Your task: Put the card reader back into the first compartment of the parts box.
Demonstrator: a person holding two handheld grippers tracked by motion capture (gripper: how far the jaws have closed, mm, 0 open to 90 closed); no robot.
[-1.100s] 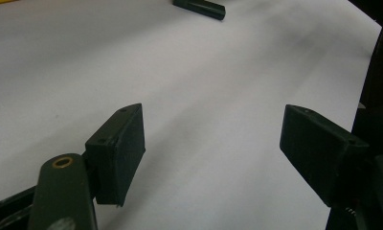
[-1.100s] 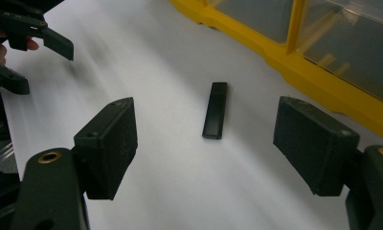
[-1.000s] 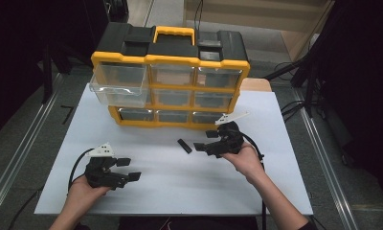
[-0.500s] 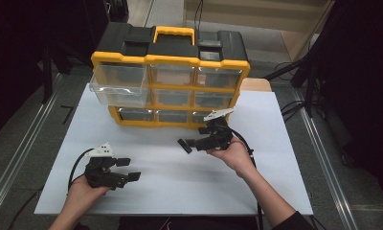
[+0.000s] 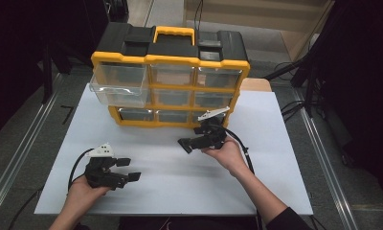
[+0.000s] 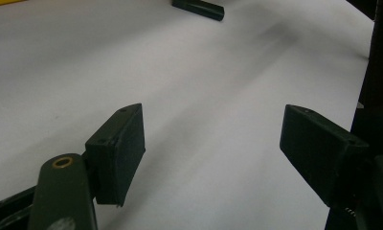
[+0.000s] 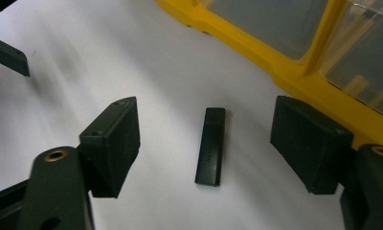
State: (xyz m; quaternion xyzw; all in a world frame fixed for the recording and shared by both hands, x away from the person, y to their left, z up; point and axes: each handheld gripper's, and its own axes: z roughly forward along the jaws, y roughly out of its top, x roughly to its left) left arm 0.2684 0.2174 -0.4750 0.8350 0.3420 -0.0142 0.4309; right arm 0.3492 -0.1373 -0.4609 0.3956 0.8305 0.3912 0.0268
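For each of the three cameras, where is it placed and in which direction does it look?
High view: above the near table edge, facing forward-down on the yellow-and-black plastic drawer cabinet; forearms, left gripper, right gripper.
Left gripper view: rides that gripper, facing across the white table; open fingers.
Right gripper view: facing down between open fingers.
Shared: small black rectangular bar.

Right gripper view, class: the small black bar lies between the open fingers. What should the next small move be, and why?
Probably lower the right gripper a little further, then close on the black bar. The bar lies flat on the white table, roughly centred between the fingers, which stand wide apart and do not touch it yet.
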